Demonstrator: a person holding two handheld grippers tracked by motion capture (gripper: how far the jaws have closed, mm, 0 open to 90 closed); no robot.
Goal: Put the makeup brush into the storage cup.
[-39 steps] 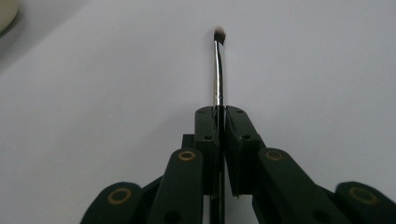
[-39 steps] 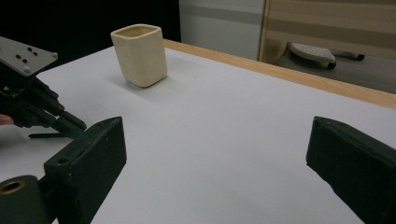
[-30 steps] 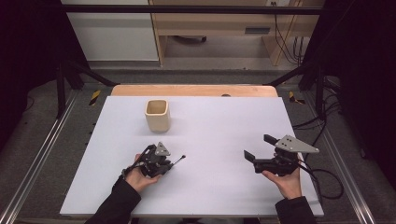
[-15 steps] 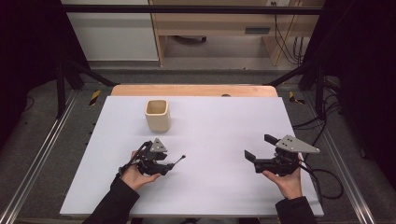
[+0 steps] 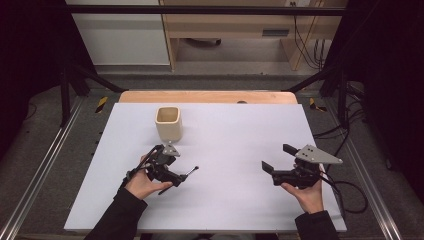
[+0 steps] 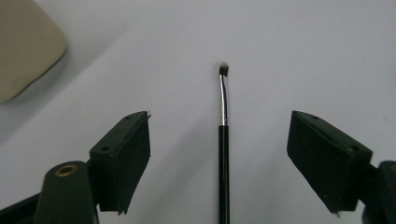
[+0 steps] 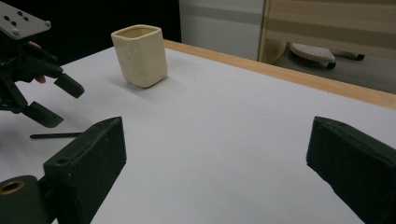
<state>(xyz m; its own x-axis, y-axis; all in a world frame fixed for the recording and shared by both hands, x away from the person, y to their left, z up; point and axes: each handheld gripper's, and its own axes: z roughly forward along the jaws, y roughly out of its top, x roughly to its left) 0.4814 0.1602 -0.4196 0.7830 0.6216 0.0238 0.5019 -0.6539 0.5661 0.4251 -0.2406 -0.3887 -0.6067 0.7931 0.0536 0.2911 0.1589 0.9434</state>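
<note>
Looking down from the high view, I see a slim black brush (image 5: 179, 178) lying flat on the white table (image 5: 235, 135), toward the near-left part of it, tip pointing toward the middle; a cream cup (image 5: 168, 122) stands upright nearer the far edge, left of centre, just beyond the left gripper (image 5: 167, 172); that gripper sits over the brush's handle end with its jaws apart, and I cannot tell from up here whether they touch it; the right gripper (image 5: 275, 159) hangs over the near-right part of the table, well apart from both things, jaws spread wide and nothing between them.

From the left gripper view, the brush (image 6: 223, 154) runs straight up the middle between the two black jaws, which stand wide open on either side and clear of it; it has a thin black handle, a short shiny metal collar and a small dark tuft that bends slightly; I'd judge it very light, stiff along the handle, smooth enough to roll or slip, soft only at the tuft; the black handle is the place to pinch, not the collar or bristles; a corner of the cup (image 6: 23, 46) shows at upper left.

From the right gripper view, its own jaws gape with bare table between them; the cup (image 7: 140, 55) stands toward the far-left corner, the left gripper (image 7: 53, 100) open nearby above the brush handle (image 7: 56, 136) lying on the table.
</note>
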